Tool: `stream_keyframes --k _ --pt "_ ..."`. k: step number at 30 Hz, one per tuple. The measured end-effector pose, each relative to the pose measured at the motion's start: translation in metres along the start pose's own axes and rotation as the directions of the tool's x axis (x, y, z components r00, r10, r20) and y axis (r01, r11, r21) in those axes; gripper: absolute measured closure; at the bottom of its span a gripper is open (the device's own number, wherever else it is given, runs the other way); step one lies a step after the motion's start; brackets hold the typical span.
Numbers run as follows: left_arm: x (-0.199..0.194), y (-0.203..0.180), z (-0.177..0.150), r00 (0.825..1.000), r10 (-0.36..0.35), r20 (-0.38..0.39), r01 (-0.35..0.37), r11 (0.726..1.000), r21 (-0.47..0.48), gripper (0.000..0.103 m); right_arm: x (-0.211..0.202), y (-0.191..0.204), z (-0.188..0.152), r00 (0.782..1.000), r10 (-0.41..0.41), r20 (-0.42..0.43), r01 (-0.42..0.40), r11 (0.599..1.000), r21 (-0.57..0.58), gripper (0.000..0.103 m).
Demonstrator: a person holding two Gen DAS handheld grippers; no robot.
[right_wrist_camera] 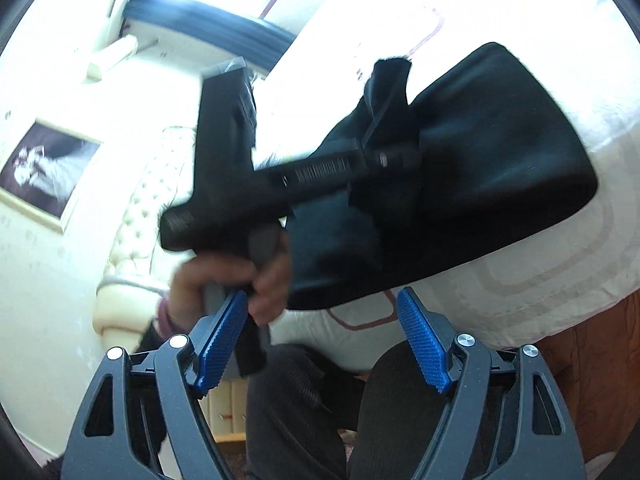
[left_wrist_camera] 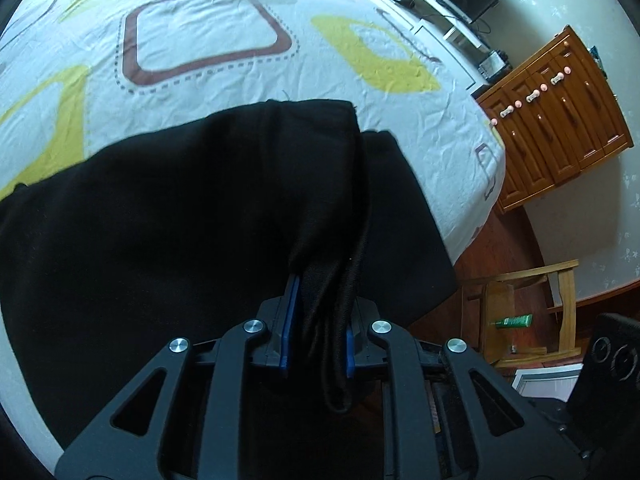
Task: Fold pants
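The black pants (left_wrist_camera: 168,216) lie on the bed near its front edge. My left gripper (left_wrist_camera: 318,320) is shut on a bunched fold of the pants with a drawstring hanging from it, lifted a little above the rest of the cloth. In the right wrist view the pants (right_wrist_camera: 492,152) lie on the white bedspread, and the left gripper (right_wrist_camera: 394,156) with the hand that holds it is seen from the side, clamped on the cloth. My right gripper (right_wrist_camera: 322,312) is open and empty, off the bed's edge, apart from the pants.
The bedspread (left_wrist_camera: 216,32) is white with yellow and brown squares. A wooden cabinet (left_wrist_camera: 560,120), a wooden chair (left_wrist_camera: 532,308) and a speaker (left_wrist_camera: 612,352) stand on the floor at the right. A padded headboard (right_wrist_camera: 136,216) and the person's knees (right_wrist_camera: 304,412) show in the right wrist view.
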State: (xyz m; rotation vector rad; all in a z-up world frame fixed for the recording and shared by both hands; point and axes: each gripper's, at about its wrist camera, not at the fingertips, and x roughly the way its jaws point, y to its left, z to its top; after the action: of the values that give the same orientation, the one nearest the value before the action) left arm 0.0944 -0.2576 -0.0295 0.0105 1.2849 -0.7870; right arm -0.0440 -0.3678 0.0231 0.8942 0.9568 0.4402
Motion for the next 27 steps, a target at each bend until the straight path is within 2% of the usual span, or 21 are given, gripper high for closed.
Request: stream_keyframes --k 3,5,7,9,11,15,18,21,23,25,26,27 --pt "-0.006 0.015 -0.007 0.995 -0.082 0.061 0.086 0.993 -0.078 0.079 -0.008 -0.016 0.008 1.0 0.0 0.028 -0.002 0.999 0.054 0.027" --pt "-0.022 0.024 -0.015 0.982 -0.135 0.129 0.153 0.978 -0.143 0.071 -0.012 -0.026 0.015 0.999 0.006 0.04 -0.01 0.997 0.083 0.027" --pt "-0.042 0.029 -0.03 0.963 -0.166 0.211 0.202 0.967 -0.159 0.039 -0.013 -0.033 0.023 0.999 -0.003 0.044 -0.001 0.996 0.084 0.027" --pt "-0.065 0.033 -0.05 0.942 -0.168 0.29 0.22 0.963 -0.157 0.025 -0.013 -0.04 0.035 0.998 -0.031 0.056 0.027 0.997 0.071 0.027" --pt "-0.081 0.041 -0.071 0.926 -0.174 0.335 0.238 0.958 -0.159 0.024 -0.011 -0.044 0.047 0.996 -0.06 0.065 0.057 0.997 0.056 0.027" --pt "-0.106 0.076 -0.11 0.909 -0.083 0.407 0.188 0.956 -0.224 0.019 0.001 -0.052 0.079 0.996 -0.062 0.07 0.058 0.997 0.055 0.027" --pt "-0.118 0.105 -0.133 0.888 -0.035 0.459 0.182 0.942 -0.281 0.019 0.015 -0.058 0.101 0.994 -0.095 0.056 0.092 0.994 0.059 0.027" --pt "-0.124 0.134 -0.153 0.877 0.024 0.48 0.178 0.911 -0.372 0.018 0.034 -0.06 0.114 0.99 -0.137 0.033 0.136 0.99 0.031 0.027" --pt "-0.124 0.148 -0.164 0.87 0.007 0.493 0.23 0.879 -0.417 0.018 0.044 -0.06 0.117 0.991 -0.13 0.007 0.13 0.991 0.017 0.027" --pt "-0.119 0.159 -0.171 0.872 -0.007 0.49 0.26 0.855 -0.45 0.018 0.052 -0.059 0.119 0.997 -0.08 -0.016 0.08 0.997 0.022 0.027" --pt "-0.116 0.164 -0.174 0.874 -0.014 0.485 0.269 0.846 -0.46 0.018 0.056 -0.057 0.119 0.998 -0.056 -0.028 0.057 0.998 0.026 0.031" --pt "-0.112 0.166 -0.177 0.878 -0.019 0.479 0.275 0.839 -0.47 0.018 0.061 -0.057 0.118 0.998 -0.05 -0.045 0.051 0.998 0.025 0.048"
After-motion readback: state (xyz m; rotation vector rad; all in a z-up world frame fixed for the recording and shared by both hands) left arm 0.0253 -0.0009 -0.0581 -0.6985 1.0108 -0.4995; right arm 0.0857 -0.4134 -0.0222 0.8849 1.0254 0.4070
